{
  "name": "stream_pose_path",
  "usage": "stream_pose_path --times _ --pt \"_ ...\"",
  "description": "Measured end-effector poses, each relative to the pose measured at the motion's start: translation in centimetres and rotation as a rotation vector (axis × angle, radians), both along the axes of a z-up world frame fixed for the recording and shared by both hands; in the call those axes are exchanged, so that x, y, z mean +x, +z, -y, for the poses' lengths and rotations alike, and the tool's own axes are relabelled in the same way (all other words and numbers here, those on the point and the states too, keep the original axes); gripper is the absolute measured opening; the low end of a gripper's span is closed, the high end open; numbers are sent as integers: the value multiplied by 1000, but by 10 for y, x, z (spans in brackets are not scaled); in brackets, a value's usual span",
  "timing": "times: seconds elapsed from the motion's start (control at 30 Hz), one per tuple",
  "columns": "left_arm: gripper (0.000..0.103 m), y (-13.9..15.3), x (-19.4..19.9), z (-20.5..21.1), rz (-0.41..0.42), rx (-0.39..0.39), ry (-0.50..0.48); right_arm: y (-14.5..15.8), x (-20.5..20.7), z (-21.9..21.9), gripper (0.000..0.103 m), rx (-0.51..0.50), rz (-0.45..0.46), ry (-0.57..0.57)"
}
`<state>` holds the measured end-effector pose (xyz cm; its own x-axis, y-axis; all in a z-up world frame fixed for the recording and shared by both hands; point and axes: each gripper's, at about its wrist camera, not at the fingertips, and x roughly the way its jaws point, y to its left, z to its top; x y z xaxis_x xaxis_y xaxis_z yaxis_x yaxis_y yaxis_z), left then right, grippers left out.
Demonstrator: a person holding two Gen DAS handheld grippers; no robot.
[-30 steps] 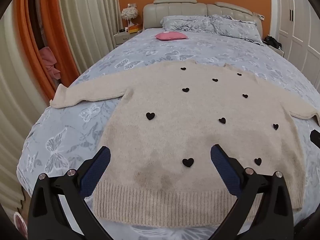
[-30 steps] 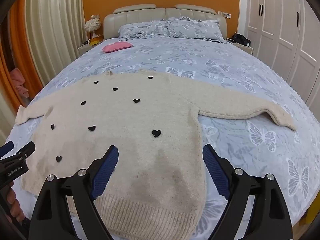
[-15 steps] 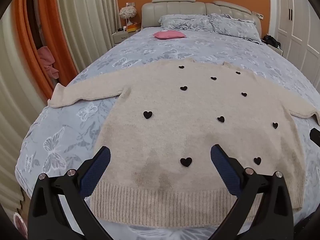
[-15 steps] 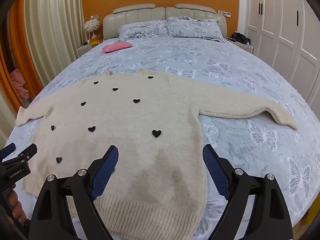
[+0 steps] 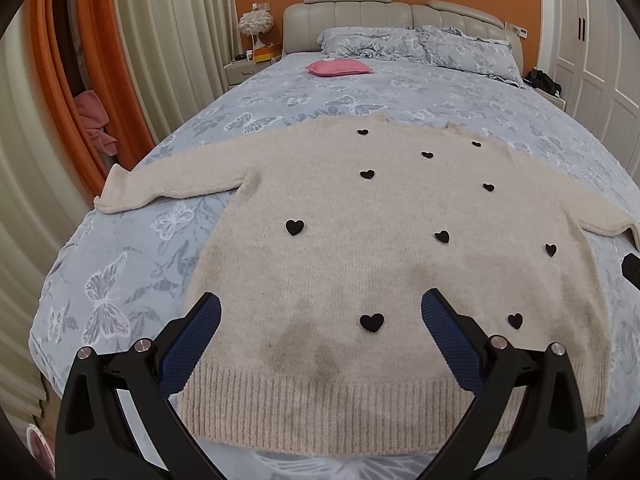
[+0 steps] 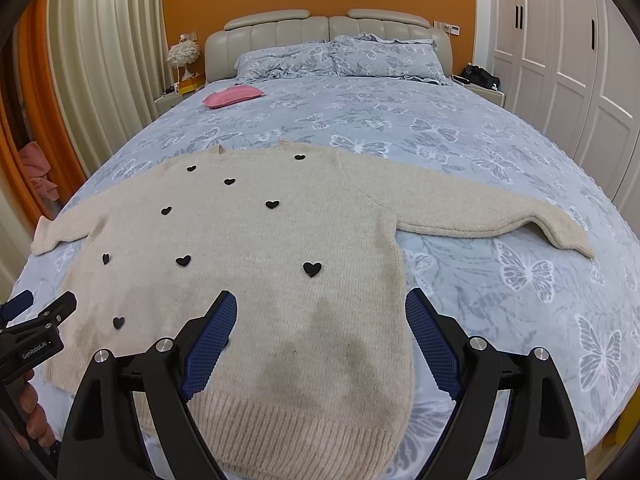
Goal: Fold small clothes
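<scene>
Left wrist view: our cream knitted sweater with black hearts (image 5: 384,248) lies flat, sleeves spread, on the butterfly-print bed (image 5: 120,280), ready for folding. Both grippers (image 5: 320,336) (image 6: 320,332) hover over its hem, fingers spread and empty.

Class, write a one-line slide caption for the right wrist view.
Open right claw above beige knitted sweater with black hearts, spread flat on butterfly-print bed.

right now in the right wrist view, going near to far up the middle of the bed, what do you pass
right gripper → ribbed hem of the beige sweater → its neckline → bare butterfly bedspread → pillows → padded headboard
</scene>
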<state>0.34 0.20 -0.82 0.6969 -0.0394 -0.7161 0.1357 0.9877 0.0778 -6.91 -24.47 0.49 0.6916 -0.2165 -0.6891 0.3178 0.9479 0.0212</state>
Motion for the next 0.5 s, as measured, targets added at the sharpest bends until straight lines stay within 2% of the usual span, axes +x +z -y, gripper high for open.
stream_pose_path --times 0.5 --pt "98 1 1 -1 0 5 -4 0 0 0 84 2 1 -1"
